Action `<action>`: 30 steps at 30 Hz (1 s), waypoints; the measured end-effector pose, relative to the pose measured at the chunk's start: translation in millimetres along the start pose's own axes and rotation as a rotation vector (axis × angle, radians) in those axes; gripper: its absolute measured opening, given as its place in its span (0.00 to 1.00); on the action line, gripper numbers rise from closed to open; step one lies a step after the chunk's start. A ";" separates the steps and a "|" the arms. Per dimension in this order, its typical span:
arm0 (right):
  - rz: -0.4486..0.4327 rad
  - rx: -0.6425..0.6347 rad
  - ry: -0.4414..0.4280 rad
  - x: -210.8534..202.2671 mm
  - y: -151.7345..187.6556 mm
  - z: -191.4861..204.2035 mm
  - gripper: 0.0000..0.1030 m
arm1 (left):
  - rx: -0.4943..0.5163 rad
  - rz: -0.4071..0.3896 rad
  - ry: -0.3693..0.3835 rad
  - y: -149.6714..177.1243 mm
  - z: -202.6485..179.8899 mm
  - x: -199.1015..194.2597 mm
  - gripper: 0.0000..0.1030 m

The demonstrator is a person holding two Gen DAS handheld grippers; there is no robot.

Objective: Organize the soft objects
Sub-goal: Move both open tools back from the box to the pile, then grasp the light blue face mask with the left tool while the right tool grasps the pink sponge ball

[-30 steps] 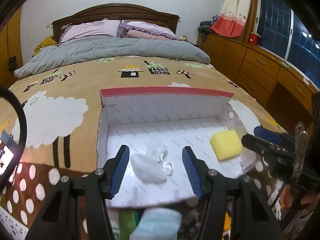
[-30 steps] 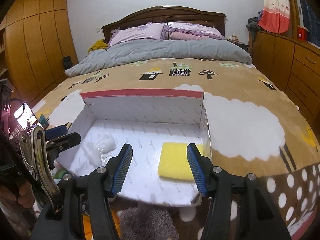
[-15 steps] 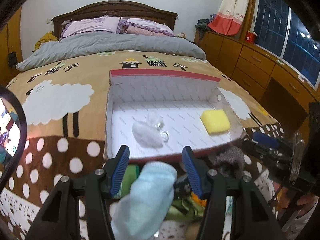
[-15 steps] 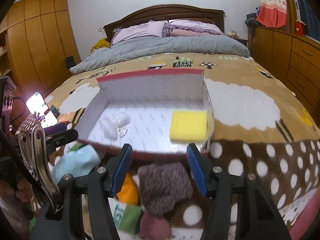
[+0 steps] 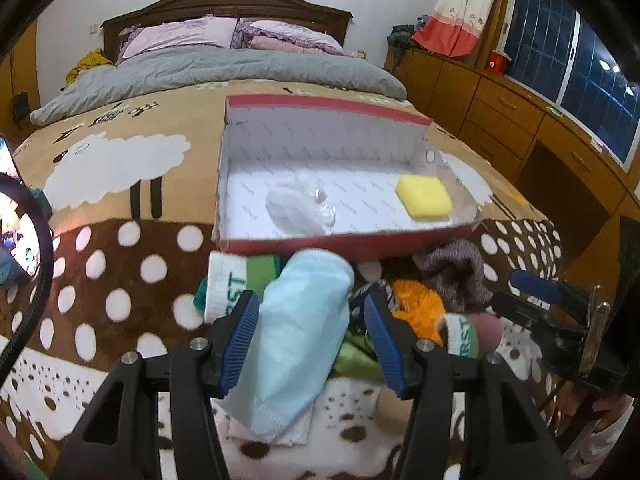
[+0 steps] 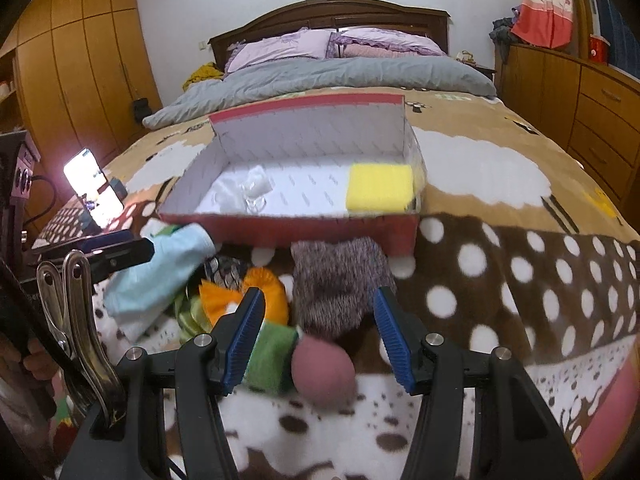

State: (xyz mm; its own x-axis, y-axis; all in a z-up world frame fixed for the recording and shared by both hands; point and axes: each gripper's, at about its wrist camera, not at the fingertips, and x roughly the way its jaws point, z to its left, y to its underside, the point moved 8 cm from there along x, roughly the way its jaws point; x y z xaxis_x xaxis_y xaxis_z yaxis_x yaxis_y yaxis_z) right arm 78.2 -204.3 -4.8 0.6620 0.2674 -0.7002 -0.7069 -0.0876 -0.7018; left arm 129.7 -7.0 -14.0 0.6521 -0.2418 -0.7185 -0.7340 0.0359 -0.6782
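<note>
A red box with a white inside (image 5: 320, 246) (image 6: 304, 228) lies on the bed, holding a yellow sponge (image 5: 424, 197) (image 6: 380, 193) and a clear plastic bag (image 5: 296, 208) (image 6: 248, 194). A pile of soft things lies in front of it. My left gripper (image 5: 312, 338) is open, its jaws on either side of a light blue sock (image 5: 304, 320) (image 6: 160, 272). My right gripper (image 6: 320, 334) is open over a grey-brown knitted sock (image 6: 336, 284) (image 5: 456, 276), with a pink-toed green sock (image 6: 320, 368) below it. An orange item (image 6: 244, 292) (image 5: 416, 304) lies between.
The bed has a brown spotted sheep blanket (image 6: 500, 272), a grey duvet (image 5: 224, 68) and pillows at the headboard. A lit phone (image 6: 94, 184) stands at the left edge. Wooden drawers (image 5: 520, 120) run along the right; wardrobes (image 6: 80, 60) stand on the left.
Both grippers have pulled back from over the box and come down over the pile in front of it. The blue sock now lies between the left jaws.
</note>
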 end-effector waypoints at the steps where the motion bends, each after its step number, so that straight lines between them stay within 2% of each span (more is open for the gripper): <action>1: 0.005 0.000 0.002 0.2 2.6 -1.0 0.56 | 0.003 0.006 -0.006 2.8 1.3 1.8 0.56; 10: 0.043 0.015 0.017 2.2 28.3 -12.7 0.56 | 0.000 0.043 -0.046 16.2 11.0 15.4 0.56; 20: 0.068 0.046 -0.025 10.7 41.3 -14.8 0.56 | 0.026 0.065 -0.109 22.5 15.1 30.3 0.56; 27: 0.077 0.061 -0.064 14.3 43.2 -13.6 0.56 | 0.007 0.065 -0.075 24.2 14.8 33.6 0.56; 28: 0.079 0.063 -0.071 15.1 43.6 -13.4 0.56 | 0.000 0.063 -0.067 24.4 14.8 33.2 0.55; 30: 0.087 0.069 -0.088 18.3 45.6 -11.3 0.53 | -0.014 0.062 -0.051 24.5 15.0 32.8 0.45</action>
State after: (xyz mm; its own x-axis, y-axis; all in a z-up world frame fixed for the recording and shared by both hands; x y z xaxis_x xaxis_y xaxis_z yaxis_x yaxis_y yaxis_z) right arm 60.9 -214.3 -51.2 0.5750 0.3446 -0.7420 -0.7784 -0.0489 -0.6259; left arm 135.9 0.5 -56.6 0.6137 -0.1895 -0.7665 -0.7758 0.0359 -0.6300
